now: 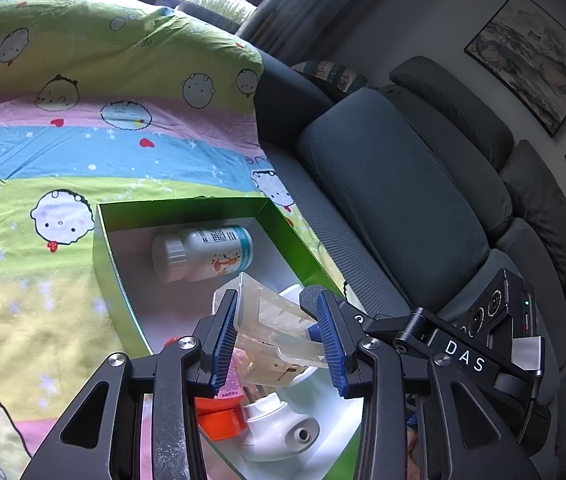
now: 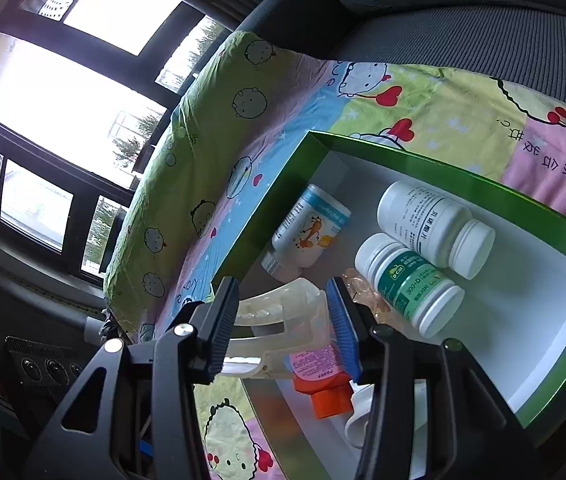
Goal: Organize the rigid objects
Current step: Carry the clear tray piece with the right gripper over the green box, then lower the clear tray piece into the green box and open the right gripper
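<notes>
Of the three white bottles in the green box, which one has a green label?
The small bottle beside the right gripper. The cartoon-label bottle has blue bands, and the largest bottle has a white label with dark text.

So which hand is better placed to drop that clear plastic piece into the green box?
Left, probably: the left gripper grips the clear plastic piece right over the green box. The right gripper sits off beside it, toward the sofa.
</notes>
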A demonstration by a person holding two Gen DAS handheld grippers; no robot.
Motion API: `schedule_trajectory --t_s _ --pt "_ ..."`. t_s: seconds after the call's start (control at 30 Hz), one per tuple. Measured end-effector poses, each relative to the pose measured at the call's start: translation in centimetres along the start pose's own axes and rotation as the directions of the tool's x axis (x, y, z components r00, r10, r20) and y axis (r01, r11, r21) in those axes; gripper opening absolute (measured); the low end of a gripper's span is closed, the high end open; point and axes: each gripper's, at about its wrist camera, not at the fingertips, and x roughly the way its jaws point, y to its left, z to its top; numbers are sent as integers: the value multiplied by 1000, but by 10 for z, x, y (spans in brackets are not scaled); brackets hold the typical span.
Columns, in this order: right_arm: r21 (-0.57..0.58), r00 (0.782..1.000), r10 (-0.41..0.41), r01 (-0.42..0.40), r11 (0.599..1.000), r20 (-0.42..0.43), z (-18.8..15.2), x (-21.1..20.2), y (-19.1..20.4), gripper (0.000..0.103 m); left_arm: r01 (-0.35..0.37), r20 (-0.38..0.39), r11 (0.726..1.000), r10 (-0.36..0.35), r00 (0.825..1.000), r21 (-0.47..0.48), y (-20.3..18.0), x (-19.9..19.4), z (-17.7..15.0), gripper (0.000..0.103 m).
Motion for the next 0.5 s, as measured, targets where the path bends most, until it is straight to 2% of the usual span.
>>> schedule_trajectory --t_s 0.5 --pt "3 996 -84 84 996 -6 2 4 -8 47 39 -57 997 -43 997 -65 11 18 -5 39"
